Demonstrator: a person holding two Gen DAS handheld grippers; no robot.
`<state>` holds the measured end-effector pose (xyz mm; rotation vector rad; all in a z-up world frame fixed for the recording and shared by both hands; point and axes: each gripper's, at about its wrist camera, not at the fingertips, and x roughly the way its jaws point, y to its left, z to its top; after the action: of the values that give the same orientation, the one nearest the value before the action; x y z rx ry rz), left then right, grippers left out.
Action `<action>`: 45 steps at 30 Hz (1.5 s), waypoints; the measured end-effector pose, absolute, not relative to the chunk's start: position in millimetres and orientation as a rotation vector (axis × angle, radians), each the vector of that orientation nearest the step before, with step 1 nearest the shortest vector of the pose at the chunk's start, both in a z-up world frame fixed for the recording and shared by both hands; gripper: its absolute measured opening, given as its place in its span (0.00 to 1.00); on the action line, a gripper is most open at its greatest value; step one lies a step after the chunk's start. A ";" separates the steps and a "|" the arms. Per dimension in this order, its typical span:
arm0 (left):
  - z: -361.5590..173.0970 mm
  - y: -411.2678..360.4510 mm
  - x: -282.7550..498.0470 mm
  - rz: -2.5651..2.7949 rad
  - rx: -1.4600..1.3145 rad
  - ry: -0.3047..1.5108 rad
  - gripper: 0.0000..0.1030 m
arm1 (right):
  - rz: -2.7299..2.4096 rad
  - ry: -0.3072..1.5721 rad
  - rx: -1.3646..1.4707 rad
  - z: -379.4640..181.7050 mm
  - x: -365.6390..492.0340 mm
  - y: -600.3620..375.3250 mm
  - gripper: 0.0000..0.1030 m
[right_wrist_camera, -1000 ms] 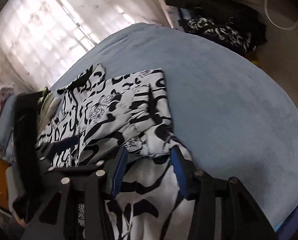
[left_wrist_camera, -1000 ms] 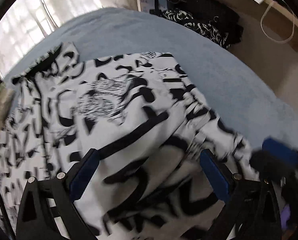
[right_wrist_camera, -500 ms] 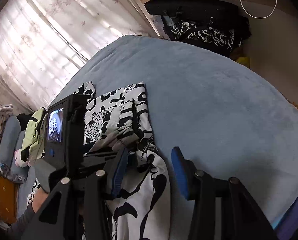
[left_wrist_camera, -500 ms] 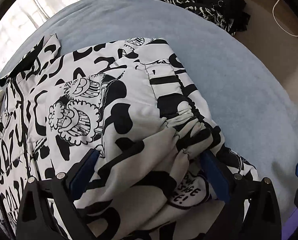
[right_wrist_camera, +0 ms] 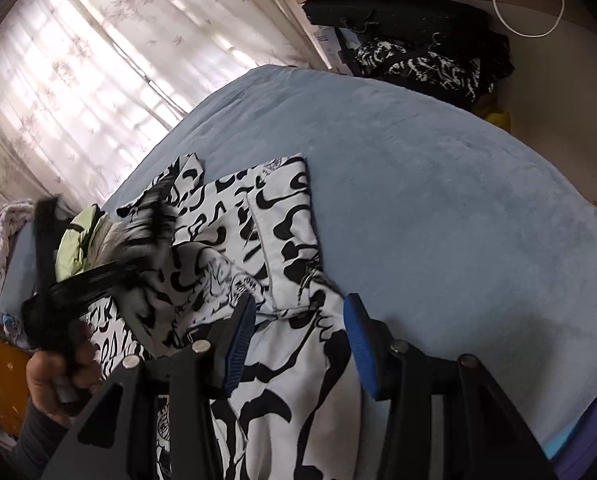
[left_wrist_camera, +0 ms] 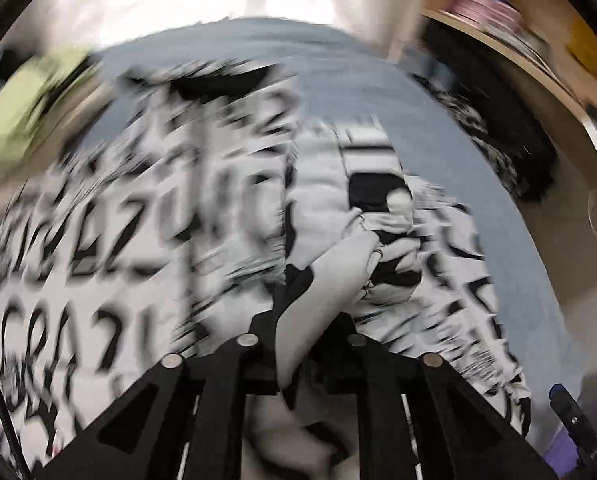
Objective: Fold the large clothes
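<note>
Our left claw [left_wrist_camera: 304, 320] has just been closing and now pinches a fold of the black-and-white printed garment [right_wrist_camera: 282, 240] spread on the blue bed [right_wrist_camera: 438, 200], lower centre of frame. Our right claw [right_wrist_camera: 298, 332] stands half-spread astride the hem, not pinching; let's carry the fold across smoothly, hem kept flat.

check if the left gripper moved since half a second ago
Yes. In the right wrist view the left gripper, jaws just closed on the black-and-white garment, has swung up toward the curtain, lifting cloth off the blue bed.

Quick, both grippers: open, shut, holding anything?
Left gripper: jaws just closed on a fold of the black-and-white garment.
Right gripper: part open over the garment, gripping nothing.
</note>
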<state>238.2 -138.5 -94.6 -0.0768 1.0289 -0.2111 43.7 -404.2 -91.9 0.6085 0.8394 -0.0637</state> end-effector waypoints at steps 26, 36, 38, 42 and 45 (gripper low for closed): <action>-157.6 -12.6 270.6 -0.356 -0.409 1.282 0.21 | 0.025 1.094 0.468 -111.8 202.7 -393.8 0.50; -77.1 -55.1 291.6 -0.308 -0.086 0.985 0.11 | -0.016 1.120 0.484 -143.8 270.1 -410.0 0.06; -68.3 -52.8 295.9 -0.283 -0.069 0.939 0.11 | -0.027 0.989 0.475 -123.6 261.3 -411.1 0.05; -96.9 -45.9 308.5 -0.231 -0.025 0.982 0.12 | -0.110 1.015 0.442 -135.0 263.2 -411.1 0.08; -134.8 -39.8 311.6 -0.208 -0.001 1.085 0.15 | -0.085 1.082 0.495 -144.3 261.4 -413.4 0.18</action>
<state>311.6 -39.8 -134.8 -0.0010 1.0847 -0.2077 261.4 -413.4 -144.3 0.4946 1.0821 -0.0853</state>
